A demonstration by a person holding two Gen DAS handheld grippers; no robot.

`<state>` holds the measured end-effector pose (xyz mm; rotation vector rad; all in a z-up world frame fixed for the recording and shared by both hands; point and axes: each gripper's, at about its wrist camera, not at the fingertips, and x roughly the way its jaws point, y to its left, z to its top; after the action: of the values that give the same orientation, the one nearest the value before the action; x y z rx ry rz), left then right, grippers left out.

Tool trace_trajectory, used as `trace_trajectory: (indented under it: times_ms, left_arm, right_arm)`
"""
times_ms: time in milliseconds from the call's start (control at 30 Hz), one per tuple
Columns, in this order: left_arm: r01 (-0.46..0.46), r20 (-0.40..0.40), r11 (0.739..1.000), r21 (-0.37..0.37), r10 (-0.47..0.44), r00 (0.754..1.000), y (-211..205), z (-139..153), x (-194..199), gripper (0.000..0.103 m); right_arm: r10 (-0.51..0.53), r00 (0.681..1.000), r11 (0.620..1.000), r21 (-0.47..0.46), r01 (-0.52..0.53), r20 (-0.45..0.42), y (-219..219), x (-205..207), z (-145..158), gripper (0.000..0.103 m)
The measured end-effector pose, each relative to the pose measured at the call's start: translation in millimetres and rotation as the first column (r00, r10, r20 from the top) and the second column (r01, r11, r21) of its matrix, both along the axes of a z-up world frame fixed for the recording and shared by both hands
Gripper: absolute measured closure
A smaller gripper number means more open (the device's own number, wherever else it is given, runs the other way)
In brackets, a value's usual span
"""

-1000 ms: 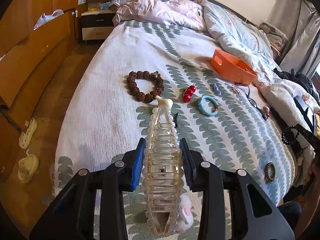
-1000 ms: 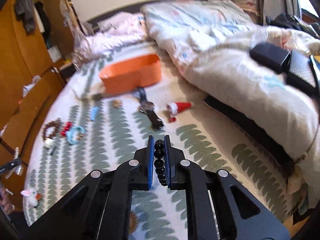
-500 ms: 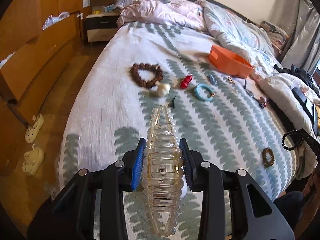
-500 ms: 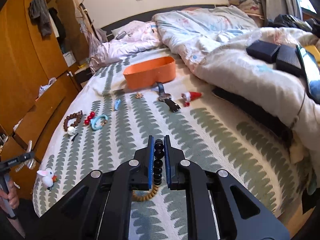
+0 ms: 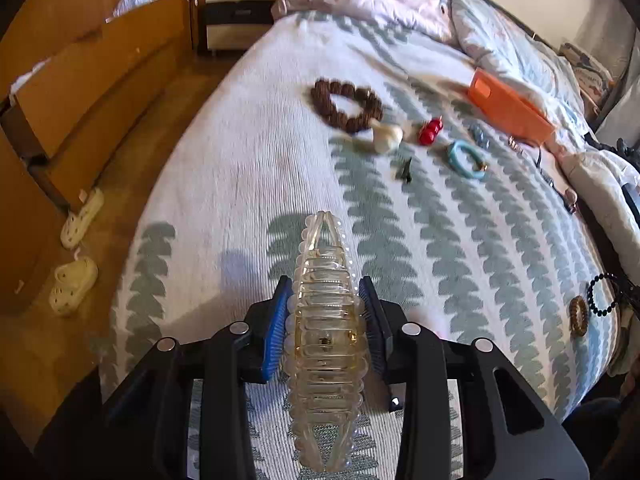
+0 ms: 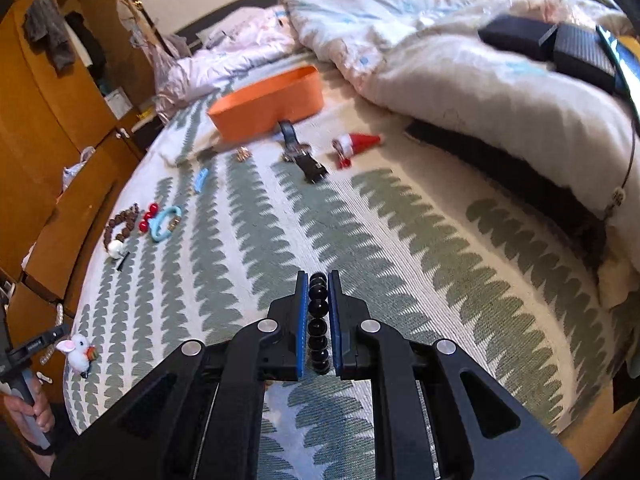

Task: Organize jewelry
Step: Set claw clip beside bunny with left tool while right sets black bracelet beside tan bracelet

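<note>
Left wrist view showed the left gripper point(image 5: 326, 322) clamped on a clear hair claw clip point(image 5: 325, 332), pads pressing its flanks; clip's long axis ran along the fingers, tapered tip pointing forward and down toward the bedspread point(image 5: 248, 168), above the near end of the bed; right gripper point(image 6: 319, 320) closed tight on a black bead bracelet point(image 6: 318, 322), beads strung in a line between the pads, pointing forward along the fingers; orange tray point(image 6: 268, 102) sat far up the bed, contents not visible; brown bead bracelet point(image 5: 346, 105), red beads point(image 5: 430, 131), teal bangle point(image 5: 466, 159), watch point(image 6: 300, 152) and a coiled hair tie point(image 5: 579, 321) lay loose on the cover; judged early in the sort, two pieces in hand, most left to gather.
</note>
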<state>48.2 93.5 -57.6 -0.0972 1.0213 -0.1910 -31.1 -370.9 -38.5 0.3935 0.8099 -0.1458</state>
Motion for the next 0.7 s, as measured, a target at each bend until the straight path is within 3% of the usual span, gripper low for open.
trace_trajectory:
  times_ms: [100, 167, 200, 367, 433, 500, 567, 700]
  left_arm:
    - [0.005, -0.009, 1.0, 0.015, -0.005, 1.0, -2.6, -4.6, -0.3, 0.067]
    - [0.001, -0.013, 1.0, 0.023, -0.001, 1.0, -3.0, -6.2, -1.4, 0.054]
    - [0.003, -0.012, 1.0, 0.019, -0.003, 1.0, -2.7, -6.1, -2.1, 0.043]
    - [-0.004, 0.013, 1.0, 0.007, 0.004, 1.0, 2.2, -0.6, -3.9, 0.042]
    - [-0.015, 0.023, 1.0, -0.001, 0.015, 1.0, 6.3, 2.7, -3.4, 0.041]
    - [-0.029, 0.033, 1.0, -0.01, 0.029, 0.999, 10.4, 5.7, -2.3, 0.04]
    - [-0.037, 0.045, 0.999, -0.025, 0.038, 0.998, 15.1, 10.7, -0.9, 0.04]
    - [-0.04, 0.071, 0.998, -0.037, 0.043, 0.997, 17.3, 22.0, 4.4, 0.036]
  right_arm:
    - [-0.023, 0.999, 1.0, -0.009, 0.023, -0.022, -3.1, 0.6, -4.2, 0.09]
    - [-0.038, 0.999, 0.999, -0.007, 0.038, -0.029, -5.0, 0.1, -6.0, 0.085]
    - [-0.043, 0.999, 0.999, -0.009, 0.042, -0.027, -5.6, -0.6, -5.5, 0.085]
    - [-0.065, 0.998, 0.997, -0.053, 0.064, -0.008, -2.9, -5.6, -1.1, 0.081]
    - [-0.067, 0.998, 0.994, -0.081, 0.068, 0.01, 1.5, -8.2, 2.7, 0.069]
    - [-0.064, 0.997, 0.99, -0.122, 0.068, 0.041, 7.6, -10.9, 8.9, 0.041]
    - [-0.055, 0.996, 0.983, -0.173, 0.067, 0.076, 15.8, -13.8, 15.7, 0.03]
    - [0.018, 0.993, 0.973, -0.232, 0.009, 0.117, 34.1, -10.2, 23.0, 0.017]
